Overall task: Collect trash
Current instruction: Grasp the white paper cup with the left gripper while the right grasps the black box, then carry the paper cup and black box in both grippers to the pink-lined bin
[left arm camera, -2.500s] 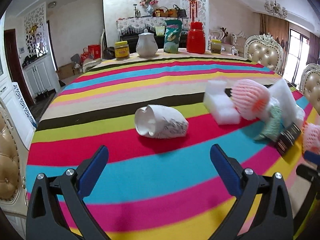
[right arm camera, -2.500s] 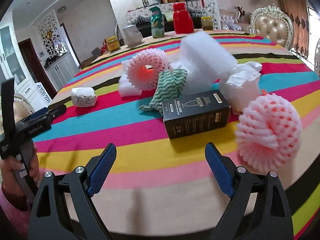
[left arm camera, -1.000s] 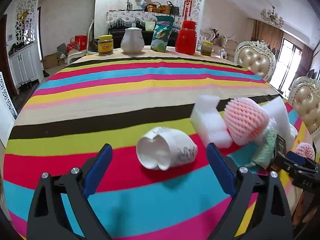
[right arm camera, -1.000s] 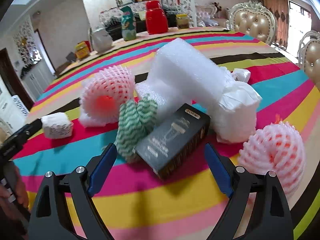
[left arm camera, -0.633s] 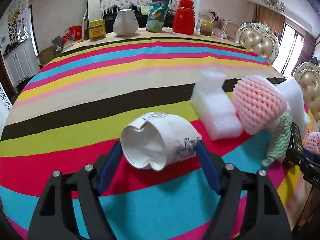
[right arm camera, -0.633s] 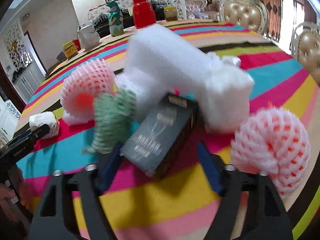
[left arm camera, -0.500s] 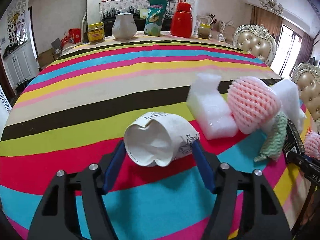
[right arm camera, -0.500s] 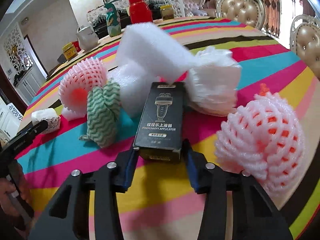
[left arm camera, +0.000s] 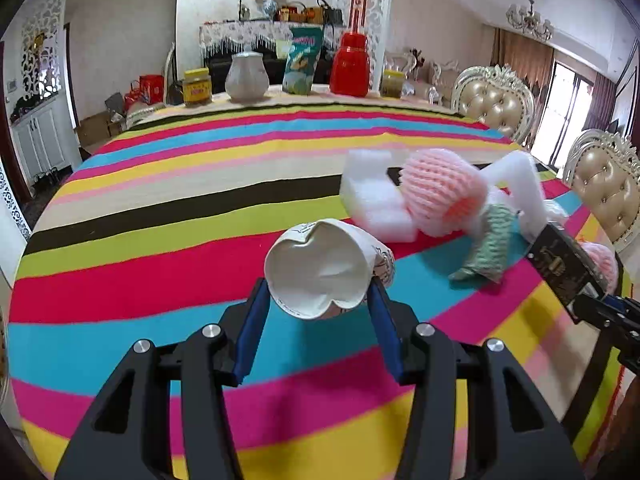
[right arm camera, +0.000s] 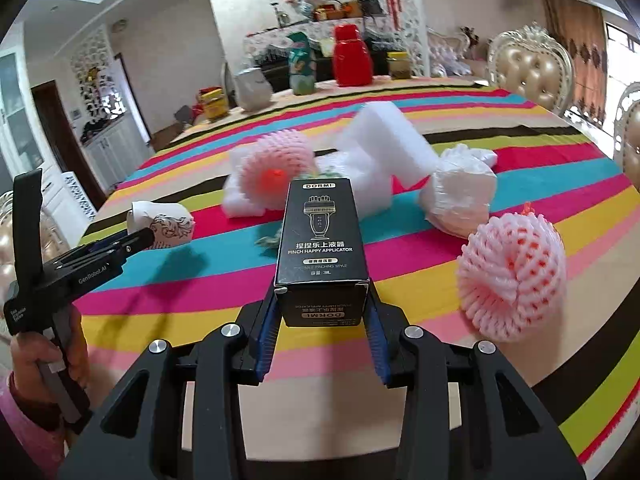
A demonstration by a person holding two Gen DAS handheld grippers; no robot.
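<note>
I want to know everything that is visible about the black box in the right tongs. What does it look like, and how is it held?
The black box is a small cardboard carton, printed in white with "DORMI", an outline of an applicator device, Chinese characters and "PINCH HAPPY APPLICATOR". It looks intact, its near end flap closed. The right tongs clamp its near end between blue pads, one on each side. It points away from the camera, above the striped tablecloth. It hides part of the green netting behind it.
</note>
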